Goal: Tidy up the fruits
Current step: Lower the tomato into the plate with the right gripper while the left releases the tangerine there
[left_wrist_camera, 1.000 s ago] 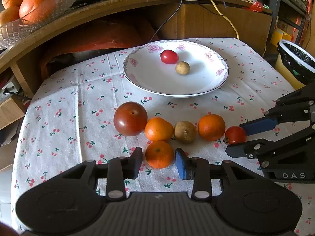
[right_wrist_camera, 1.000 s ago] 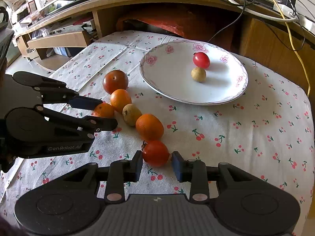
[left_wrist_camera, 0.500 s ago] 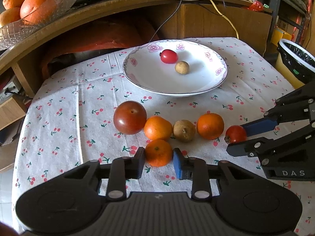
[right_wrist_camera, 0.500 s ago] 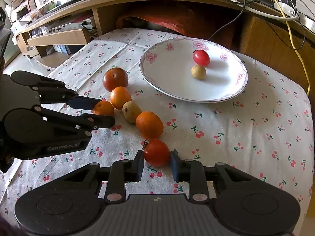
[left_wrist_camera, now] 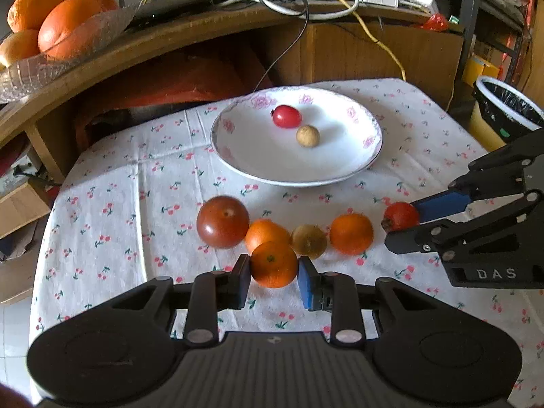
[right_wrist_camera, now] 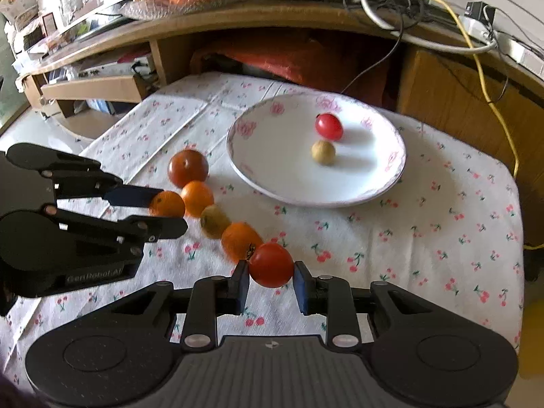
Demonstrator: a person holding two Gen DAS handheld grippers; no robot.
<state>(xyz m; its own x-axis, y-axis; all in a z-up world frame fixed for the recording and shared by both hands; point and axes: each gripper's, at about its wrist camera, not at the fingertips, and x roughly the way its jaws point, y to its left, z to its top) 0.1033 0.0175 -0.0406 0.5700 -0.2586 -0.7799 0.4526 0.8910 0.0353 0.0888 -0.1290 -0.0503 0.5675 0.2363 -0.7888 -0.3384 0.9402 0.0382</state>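
My left gripper [left_wrist_camera: 274,280] is shut on a small orange [left_wrist_camera: 274,264], lifted just off the cloth. In the right wrist view my right gripper [right_wrist_camera: 270,284] is shut on a red tomato [right_wrist_camera: 271,264], also raised. On the cloth a dark red tomato [left_wrist_camera: 222,221], an orange [left_wrist_camera: 266,233], a brown kiwi-like fruit [left_wrist_camera: 308,240] and another orange [left_wrist_camera: 351,233] lie in a row. Behind them the white flowered plate [left_wrist_camera: 258,166] holds a small red tomato [left_wrist_camera: 286,116] and a small tan fruit [left_wrist_camera: 307,136].
A glass bowl [left_wrist_camera: 30,71] of big oranges sits on the wooden desk shelf at the back left. Cables hang over the desk edge. A lined bin [left_wrist_camera: 506,108] stands right of the table. The cherry-print tablecloth [left_wrist_camera: 102,204] is bare on the left.
Both grippers closed from open onto their fruit, the left on the small orange and the right on the red tomato, and both have lifted slightly.
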